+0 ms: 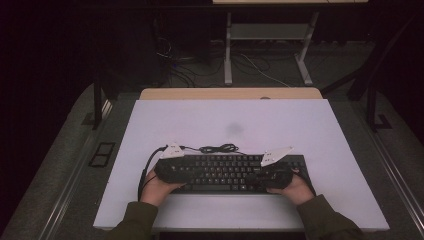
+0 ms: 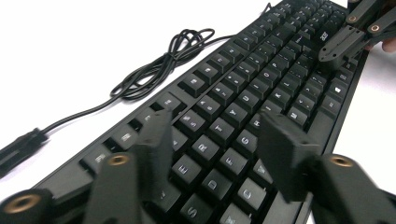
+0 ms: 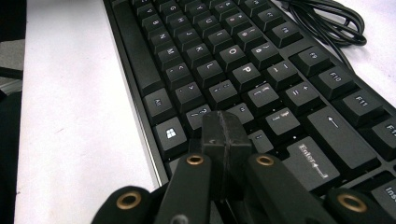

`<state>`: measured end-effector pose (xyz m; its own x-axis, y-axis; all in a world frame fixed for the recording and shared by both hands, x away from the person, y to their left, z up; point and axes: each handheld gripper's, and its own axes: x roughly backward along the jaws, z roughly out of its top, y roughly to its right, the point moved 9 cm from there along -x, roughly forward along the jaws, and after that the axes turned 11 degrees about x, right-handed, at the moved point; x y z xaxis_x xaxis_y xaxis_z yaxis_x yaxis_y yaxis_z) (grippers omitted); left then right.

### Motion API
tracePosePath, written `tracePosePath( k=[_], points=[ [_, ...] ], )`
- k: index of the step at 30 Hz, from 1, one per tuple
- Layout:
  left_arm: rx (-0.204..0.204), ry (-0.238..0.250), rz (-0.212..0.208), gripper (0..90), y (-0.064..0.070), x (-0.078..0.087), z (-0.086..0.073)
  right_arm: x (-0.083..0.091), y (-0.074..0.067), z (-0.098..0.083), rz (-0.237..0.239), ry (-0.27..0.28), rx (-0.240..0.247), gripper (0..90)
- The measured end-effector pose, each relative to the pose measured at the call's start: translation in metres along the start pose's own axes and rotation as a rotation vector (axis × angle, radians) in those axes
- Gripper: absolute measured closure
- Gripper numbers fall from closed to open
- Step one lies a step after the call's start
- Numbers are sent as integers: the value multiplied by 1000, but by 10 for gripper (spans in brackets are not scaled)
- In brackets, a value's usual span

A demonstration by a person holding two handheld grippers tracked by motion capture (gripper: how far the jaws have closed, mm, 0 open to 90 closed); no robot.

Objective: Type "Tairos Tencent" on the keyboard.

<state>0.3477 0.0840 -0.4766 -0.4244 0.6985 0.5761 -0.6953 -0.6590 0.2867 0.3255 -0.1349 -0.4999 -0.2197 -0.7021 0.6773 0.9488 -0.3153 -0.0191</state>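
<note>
White tabletop (image 1: 280, 120), one black keyboard (image 1: 225, 170) near my edge, two grippers over it.

Lots of bare top beyond & to both sides of grippers. L gripper (image 2: 212, 140): jaws spread apart above the E/R/F keys. R gripper (image 3: 225, 135): jaws pressed together, nothing between, just above the Win/Alt corner. One coiled cable (image 2: 163, 63) lies just past the kbd's far edge.

A black keyboard (image 1: 235, 172) with white key legends lies on a white tabletop (image 1: 250, 125), its coiled cable (image 1: 219, 148) black too. Olive-green sleeves (image 1: 137, 220) sit below the keyboard.
</note>
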Motion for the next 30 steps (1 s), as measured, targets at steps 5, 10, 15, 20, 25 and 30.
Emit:
tracePosePath(
  k=[5,10,15,20,25,30],
  points=[
    [3,18,-5,323,-4,8,-3,0,0,0,1,2,-2,894],
    [6,32,-8,274,-5,13,-6,0,0,0,4,1,-4,875],
    [16,48,-14,253,-6,15,-7,4,-4,10,9,39,2,818],
    [17,51,-24,240,-4,14,-9,7,-2,19,1,87,-19,701],
    [14,45,-30,231,-2,12,-11,5,5,25,-16,128,-63,518],
    [11,44,-35,229,-1,11,-11,-4,10,34,-31,163,-74,368]
  ],
)
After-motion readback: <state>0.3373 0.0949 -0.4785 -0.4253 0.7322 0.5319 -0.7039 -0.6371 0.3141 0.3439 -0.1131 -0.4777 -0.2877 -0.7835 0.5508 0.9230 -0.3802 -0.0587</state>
